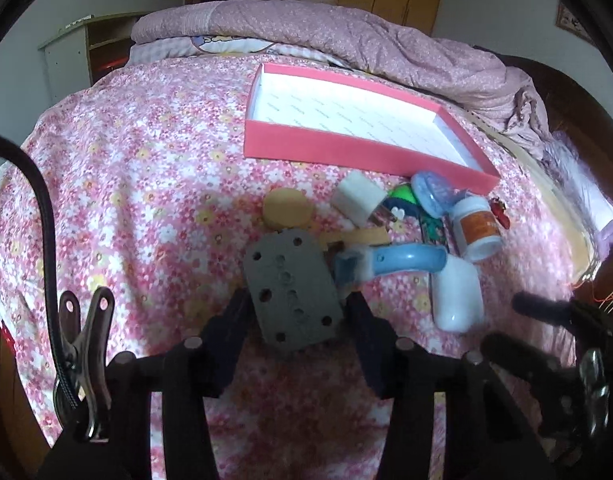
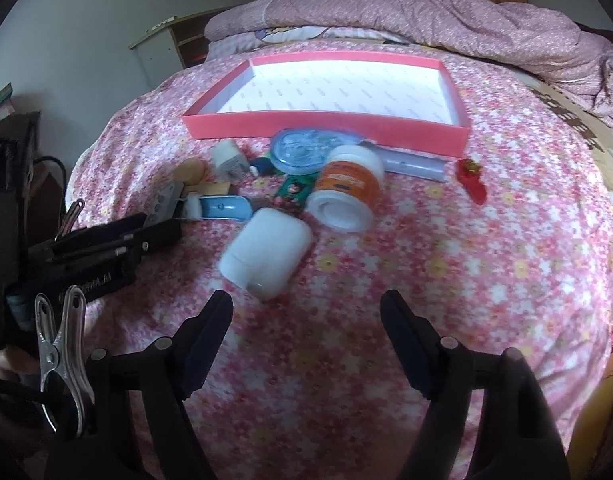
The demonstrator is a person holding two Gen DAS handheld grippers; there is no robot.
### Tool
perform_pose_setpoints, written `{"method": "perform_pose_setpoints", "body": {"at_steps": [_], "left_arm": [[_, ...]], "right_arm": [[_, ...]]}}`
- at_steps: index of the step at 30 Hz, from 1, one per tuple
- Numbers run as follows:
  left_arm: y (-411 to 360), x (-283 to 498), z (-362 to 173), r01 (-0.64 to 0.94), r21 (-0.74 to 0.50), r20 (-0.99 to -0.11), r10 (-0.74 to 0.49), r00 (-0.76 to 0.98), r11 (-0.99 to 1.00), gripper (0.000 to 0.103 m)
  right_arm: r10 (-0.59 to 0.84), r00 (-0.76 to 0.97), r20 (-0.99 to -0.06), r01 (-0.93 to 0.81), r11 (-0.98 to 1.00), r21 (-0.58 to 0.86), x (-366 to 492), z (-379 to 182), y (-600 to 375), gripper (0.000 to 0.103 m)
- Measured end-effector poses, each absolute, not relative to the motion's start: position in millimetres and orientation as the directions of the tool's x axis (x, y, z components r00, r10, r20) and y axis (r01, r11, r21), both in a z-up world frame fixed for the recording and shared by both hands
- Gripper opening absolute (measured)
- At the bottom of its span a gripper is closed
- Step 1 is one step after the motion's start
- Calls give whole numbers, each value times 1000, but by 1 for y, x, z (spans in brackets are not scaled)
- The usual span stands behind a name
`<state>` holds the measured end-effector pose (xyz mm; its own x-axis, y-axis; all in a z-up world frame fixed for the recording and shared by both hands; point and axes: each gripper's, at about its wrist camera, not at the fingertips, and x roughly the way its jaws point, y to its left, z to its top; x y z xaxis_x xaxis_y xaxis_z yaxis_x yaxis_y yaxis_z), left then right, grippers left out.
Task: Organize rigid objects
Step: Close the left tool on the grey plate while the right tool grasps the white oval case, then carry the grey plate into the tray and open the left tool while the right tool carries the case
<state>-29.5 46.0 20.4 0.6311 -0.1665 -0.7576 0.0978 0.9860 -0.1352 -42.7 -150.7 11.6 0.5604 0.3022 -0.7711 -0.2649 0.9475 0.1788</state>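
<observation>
My left gripper is shut on a grey plate with holes, its pads pressing the plate's two long edges just above the flowered bedspread. In the right wrist view that gripper shows at the left with the plate in it. My right gripper stands open with nothing between its fingers. A white case lies just ahead of its left finger. Beyond the pile lies an empty pink box with a white inside, also in the left wrist view.
The pile holds an orange-labelled white bottle on its side, a blue-handled tool, a white plug, a tan disc, a clear blue lid and a red trinket. A folded quilt lies behind the box.
</observation>
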Motion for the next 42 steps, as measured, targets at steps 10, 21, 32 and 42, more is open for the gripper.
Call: {"method": "perform_pose_setpoints", "body": {"at_steps": [10,21,32,42], "left_arm": [[42,-32,16,114,-104,-740,-154,655,988,53],[33,-29,14,110,-41,-714,-106,692,993,50],[37,-44,36,153,-92,-682,-174,710,984,46],[28,-45,57,179,-103,-659,-202,725,978,46]], "right_arm": [[269,567,-779,-268,954,134,-23,11,-122,75],[184,613,-769,-231,972,48,-22,0,-122,51],[247,608,-755,-226,965,133,-33,10,-150,46],[270,634,-724,-197,962,187,-36,22,-174,41]]}}
